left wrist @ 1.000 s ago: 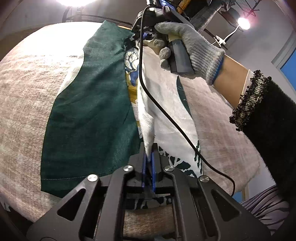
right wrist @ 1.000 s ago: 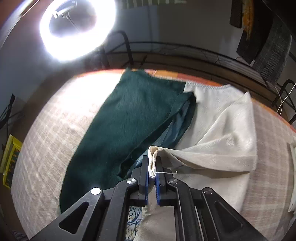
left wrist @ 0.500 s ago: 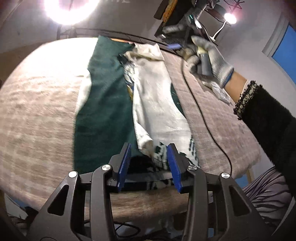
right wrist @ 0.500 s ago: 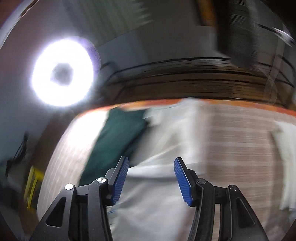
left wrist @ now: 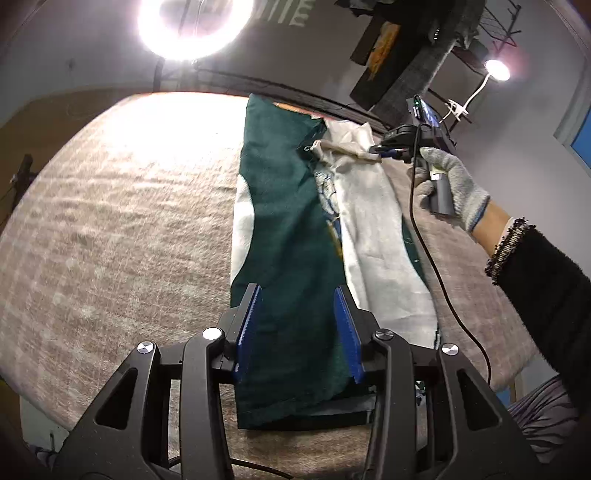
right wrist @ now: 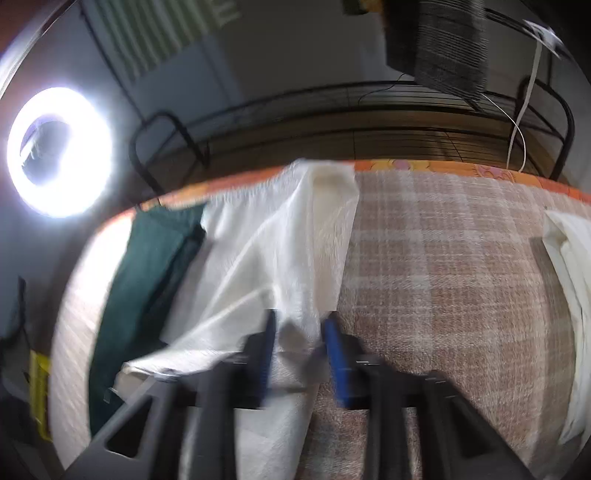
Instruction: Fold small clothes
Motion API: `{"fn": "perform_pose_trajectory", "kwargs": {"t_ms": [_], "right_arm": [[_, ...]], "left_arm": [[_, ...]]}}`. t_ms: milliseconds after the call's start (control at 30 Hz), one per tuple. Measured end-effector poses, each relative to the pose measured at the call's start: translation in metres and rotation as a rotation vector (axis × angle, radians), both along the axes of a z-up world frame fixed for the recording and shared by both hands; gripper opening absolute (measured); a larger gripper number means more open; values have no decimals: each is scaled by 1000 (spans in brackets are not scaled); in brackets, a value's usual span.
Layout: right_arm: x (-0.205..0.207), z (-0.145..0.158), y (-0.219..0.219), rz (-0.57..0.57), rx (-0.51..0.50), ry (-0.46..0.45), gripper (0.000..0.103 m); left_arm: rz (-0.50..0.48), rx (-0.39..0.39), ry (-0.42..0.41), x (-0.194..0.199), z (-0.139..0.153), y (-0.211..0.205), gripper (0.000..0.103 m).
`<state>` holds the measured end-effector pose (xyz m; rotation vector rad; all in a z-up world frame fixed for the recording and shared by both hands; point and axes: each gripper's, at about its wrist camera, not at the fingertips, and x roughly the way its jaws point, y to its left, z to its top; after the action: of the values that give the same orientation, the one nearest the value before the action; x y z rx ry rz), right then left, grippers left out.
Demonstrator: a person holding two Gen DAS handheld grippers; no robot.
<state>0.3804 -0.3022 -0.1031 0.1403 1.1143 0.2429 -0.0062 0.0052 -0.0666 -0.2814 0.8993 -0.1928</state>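
Green-and-white garment lying lengthwise on the checked tabletop, with the left gripper poised above its near end, jaws apart and empty, and the right gripper closing on the cloth's white far corner.

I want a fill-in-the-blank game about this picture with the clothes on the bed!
1. The long cloth lying under the left gripper is dark ____ on its outer side.
2. The hand holding the right gripper wears a grey ____.
3. The blanket under the cloth has a ____ pattern in brown and cream.
4. The bright light behind the bed is shaped like a ____.

Missing words: green; glove; checked; ring
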Motion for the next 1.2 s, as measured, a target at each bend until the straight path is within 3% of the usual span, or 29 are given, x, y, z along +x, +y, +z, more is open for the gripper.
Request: {"fn": "perform_pose_trajectory", "kwargs": {"t_ms": [67,267,400,700,733,767,833,967,1200], "right_arm": [[-2,5,0,19,0,-11,0],[4,52,16,95,60,-76,0],[27,68,43,108,100,-83,0],[72,33,108,126,106,-22,1],[77,23,116,135,130,5,4],[79,19,120,135,137,20,24],[77,19,126,141,157,18,43],[61,43,121,158,172,-33,43],[-2,109,70,130,204,-107,43]], "left_arm": [[5,-20,10,1,-2,4,41],[13,-72,20,4,-6,9,41],[32,-46,14,6,-6,12,41],[97,-41,45,12,-17,32,41],[95,-36,43,11,-17,32,41],[92,-31,40,11,-17,32,41],[90,-20,35,11,-16,31,41],[93,-14,28,10,-15,33,41],[90,14,-4,-1,-6,35,41]]}}
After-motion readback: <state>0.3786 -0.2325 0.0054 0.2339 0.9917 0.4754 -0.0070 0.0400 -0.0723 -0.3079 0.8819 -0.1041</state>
